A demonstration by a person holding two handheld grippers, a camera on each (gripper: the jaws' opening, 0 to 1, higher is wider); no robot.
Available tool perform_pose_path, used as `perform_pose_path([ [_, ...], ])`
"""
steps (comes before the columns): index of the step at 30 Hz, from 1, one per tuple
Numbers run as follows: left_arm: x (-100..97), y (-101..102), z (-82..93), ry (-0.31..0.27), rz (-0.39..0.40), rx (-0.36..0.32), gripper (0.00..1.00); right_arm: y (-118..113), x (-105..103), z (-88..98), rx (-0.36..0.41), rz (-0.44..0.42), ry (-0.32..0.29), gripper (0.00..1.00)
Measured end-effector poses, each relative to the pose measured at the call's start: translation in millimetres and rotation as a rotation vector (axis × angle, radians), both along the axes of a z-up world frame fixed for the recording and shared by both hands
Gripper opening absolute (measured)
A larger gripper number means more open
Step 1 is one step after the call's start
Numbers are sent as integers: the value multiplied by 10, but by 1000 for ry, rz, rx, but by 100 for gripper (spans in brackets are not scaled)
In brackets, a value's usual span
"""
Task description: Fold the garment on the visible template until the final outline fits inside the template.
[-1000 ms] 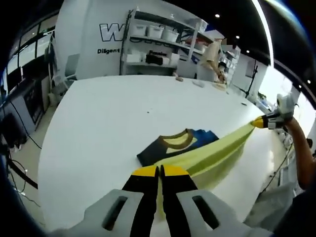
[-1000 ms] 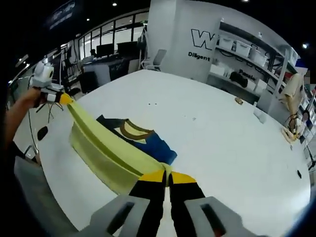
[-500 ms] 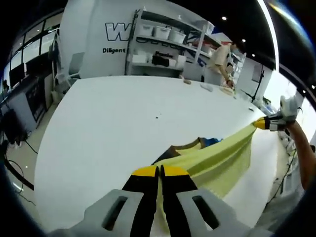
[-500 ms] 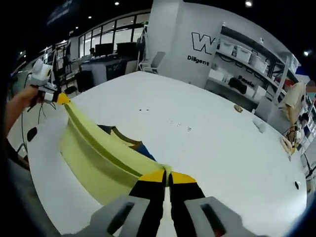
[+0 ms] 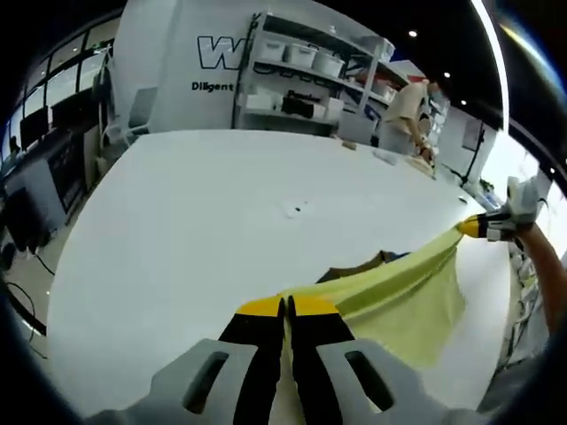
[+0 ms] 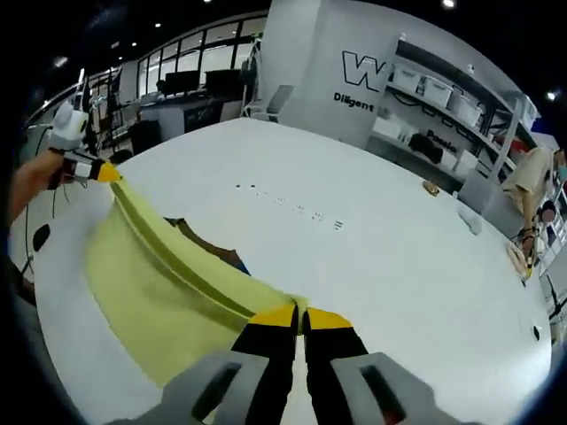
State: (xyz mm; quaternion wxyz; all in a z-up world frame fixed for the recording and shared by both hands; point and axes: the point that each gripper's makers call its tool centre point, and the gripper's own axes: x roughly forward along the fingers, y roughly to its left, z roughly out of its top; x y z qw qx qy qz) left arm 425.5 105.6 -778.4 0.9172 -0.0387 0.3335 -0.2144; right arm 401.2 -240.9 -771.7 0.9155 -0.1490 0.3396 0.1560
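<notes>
The soft, light yellow-green garment (image 5: pixel 403 297) hangs taut and sagging over the white worktop (image 5: pixel 221 204), its hem corners pinched between the closed left gripper (image 5: pixel 284 307) and right gripper (image 6: pixel 300 317), good holds since limp cloth droops elsewhere.

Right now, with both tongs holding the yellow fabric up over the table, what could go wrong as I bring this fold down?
1. The yellow fabric hangs stretched between the left tongs and the right tongs; a slip at either pinched edge would likely drop the fold crooked.
2. The lifted panel hides most of the dark collar part, so aligning the fold is partly guesswork.
3. No template outline is discernible on the white table, so the final outline may overshoot it.
</notes>
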Motion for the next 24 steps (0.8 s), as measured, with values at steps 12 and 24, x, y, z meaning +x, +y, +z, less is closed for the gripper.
perform_pose_path([
  [12,126,-4,-447,28,29,11,0,-62,184,-469,-21,-1,13,0],
  [24,233,14,-727,37,25,38,0,-113,236,-781,-64,-11,26,0],
])
